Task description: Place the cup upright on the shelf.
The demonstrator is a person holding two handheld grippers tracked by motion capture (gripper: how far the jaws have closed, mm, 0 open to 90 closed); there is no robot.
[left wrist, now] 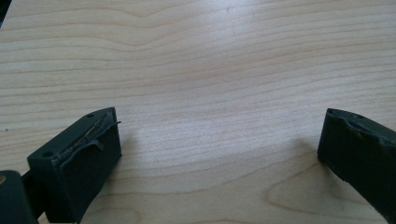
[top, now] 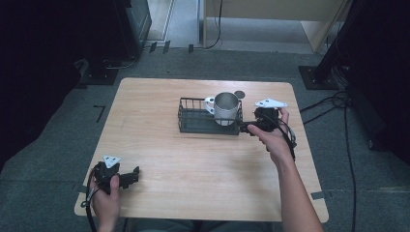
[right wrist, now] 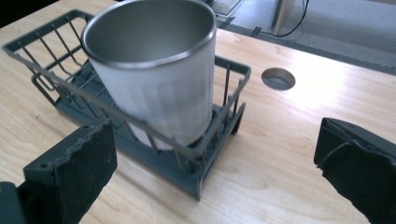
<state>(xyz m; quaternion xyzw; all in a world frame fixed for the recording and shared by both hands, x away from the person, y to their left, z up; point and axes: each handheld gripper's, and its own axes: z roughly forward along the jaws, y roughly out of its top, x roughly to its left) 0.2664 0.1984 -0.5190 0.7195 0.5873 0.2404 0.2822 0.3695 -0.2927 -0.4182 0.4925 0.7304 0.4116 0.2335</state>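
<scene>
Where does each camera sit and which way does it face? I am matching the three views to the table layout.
High view: above the person's side, looking forward and down on the table; both forearms, left gripper and right gripper show.
Left gripper view: rides the left gripper, looking down at bare wood between its open jaws.
Right gripper view: rides the right gripper, facing the metal cup in the wire rack.
Shared: high and right gripper views both show cup, rack and the table's round hole.

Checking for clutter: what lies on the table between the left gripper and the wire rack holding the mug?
Nothing: in the high view, bare wood runs from the left gripper, open near the table's front edge, to the wire rack holding the mug.
</scene>
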